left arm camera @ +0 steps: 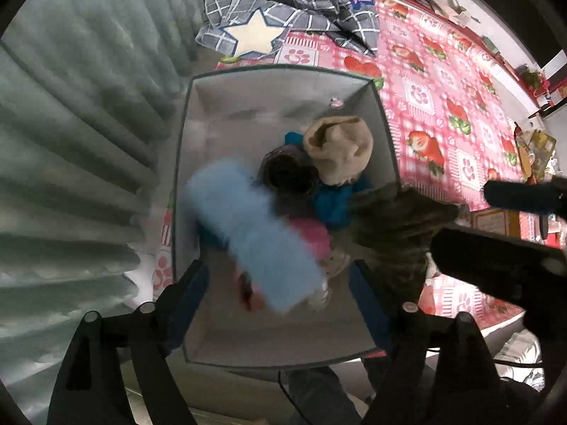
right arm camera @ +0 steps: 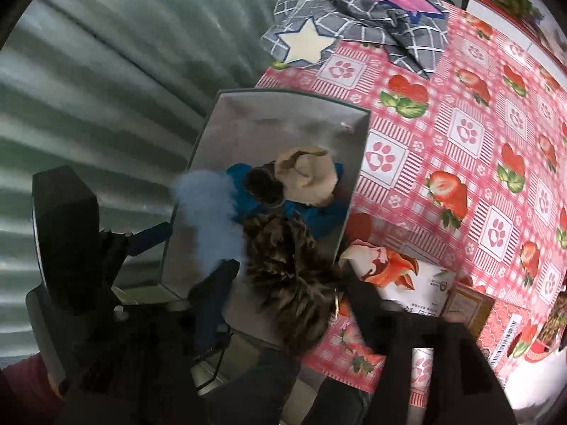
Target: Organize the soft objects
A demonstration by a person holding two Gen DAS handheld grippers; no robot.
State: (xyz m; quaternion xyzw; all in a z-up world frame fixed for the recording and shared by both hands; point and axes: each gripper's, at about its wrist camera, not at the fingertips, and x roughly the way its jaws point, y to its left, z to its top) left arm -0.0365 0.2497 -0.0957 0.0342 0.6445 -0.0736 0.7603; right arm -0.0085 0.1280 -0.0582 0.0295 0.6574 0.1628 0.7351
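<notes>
A grey fabric bin (left arm camera: 276,69) (right arm camera: 294,95) stands on the table's left edge. It holds a beige hat (left arm camera: 340,148) (right arm camera: 306,173), a dark fuzzy round thing (left arm camera: 287,173) and blue cloth (left arm camera: 333,205). My left gripper (left arm camera: 280,276) points down into the bin, open. A light blue fluffy piece (left arm camera: 248,233) (right arm camera: 209,219) is blurred between its fingers, and the pads are clear of it. My right gripper (right arm camera: 292,272) is open over the bin's near right rim. A brown furry piece (right arm camera: 283,251) (left arm camera: 389,219) hangs loose between its fingers.
A grey-green curtain (left arm camera: 71,141) hangs close on the left. The table wears a pink strawberry-and-paw cloth (left arm camera: 443,106). A grey checked blanket with a white star (left arm camera: 283,10) lies beyond the bin. A printed carton (right arm camera: 400,276) sits right of the bin.
</notes>
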